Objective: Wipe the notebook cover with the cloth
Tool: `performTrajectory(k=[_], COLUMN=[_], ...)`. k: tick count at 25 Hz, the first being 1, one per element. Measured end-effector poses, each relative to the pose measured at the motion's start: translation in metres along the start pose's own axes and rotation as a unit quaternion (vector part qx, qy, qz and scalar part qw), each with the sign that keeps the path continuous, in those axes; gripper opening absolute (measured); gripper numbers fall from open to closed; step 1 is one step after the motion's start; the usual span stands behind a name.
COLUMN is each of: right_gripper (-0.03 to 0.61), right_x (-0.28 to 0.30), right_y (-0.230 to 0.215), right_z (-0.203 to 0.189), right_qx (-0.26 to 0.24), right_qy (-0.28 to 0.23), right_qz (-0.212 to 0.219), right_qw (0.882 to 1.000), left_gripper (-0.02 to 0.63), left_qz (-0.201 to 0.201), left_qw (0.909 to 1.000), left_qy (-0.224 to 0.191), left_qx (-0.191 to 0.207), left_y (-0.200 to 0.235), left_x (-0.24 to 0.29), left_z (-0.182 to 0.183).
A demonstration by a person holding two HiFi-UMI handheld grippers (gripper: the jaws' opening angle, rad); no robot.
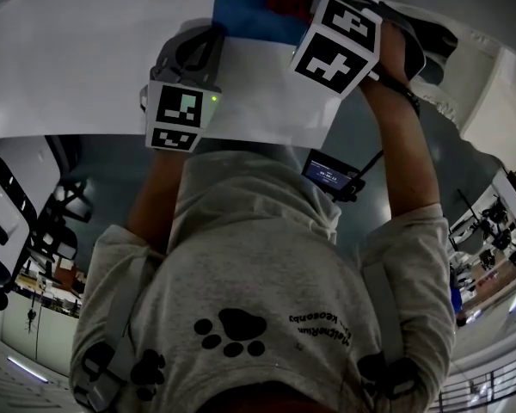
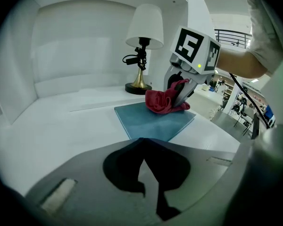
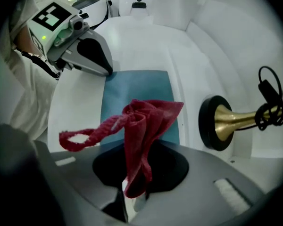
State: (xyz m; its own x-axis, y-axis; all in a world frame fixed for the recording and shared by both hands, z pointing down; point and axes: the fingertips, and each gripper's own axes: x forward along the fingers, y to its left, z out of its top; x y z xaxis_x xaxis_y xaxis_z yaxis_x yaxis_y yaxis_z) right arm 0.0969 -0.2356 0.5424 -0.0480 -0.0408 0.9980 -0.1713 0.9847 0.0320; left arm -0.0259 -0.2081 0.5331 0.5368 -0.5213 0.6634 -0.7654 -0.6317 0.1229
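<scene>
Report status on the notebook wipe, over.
Right tongs shut on red cloth, pressed to blue notebook. Left tongs shut, empty, at a notebook corner. Lamp stands beyond, clear of the cover.

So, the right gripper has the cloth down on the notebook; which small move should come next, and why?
Probably slide the right gripper across the cover toward the left gripper. It is shut on the red cloth, which rests near one corner of the blue notebook, so most of the cover lies bare ahead of it.
</scene>
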Motion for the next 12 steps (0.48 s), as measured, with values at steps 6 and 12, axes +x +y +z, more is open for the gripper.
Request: performTrajectory(k=[6,12], right_gripper=[0.066,0.066], right_x=[0.001,0.004], right_y=[-0.001,-0.001], right_z=[-0.039,-0.074], right_qx=[0.033,0.066], right_qy=[0.025,0.051], right_qz=[0.0,0.0], right_qw=[0.999,0.997], left_gripper=[-0.002,-0.002], left_qz=[0.0,0.001], left_qw=[1.0,0.9999], left_qy=[0.002,0.002], left_qx=[-0.006,-0.012], left_y=[0.002,0.003], left_x=[0.0,0.001], left_z=[-0.003,-0.004])
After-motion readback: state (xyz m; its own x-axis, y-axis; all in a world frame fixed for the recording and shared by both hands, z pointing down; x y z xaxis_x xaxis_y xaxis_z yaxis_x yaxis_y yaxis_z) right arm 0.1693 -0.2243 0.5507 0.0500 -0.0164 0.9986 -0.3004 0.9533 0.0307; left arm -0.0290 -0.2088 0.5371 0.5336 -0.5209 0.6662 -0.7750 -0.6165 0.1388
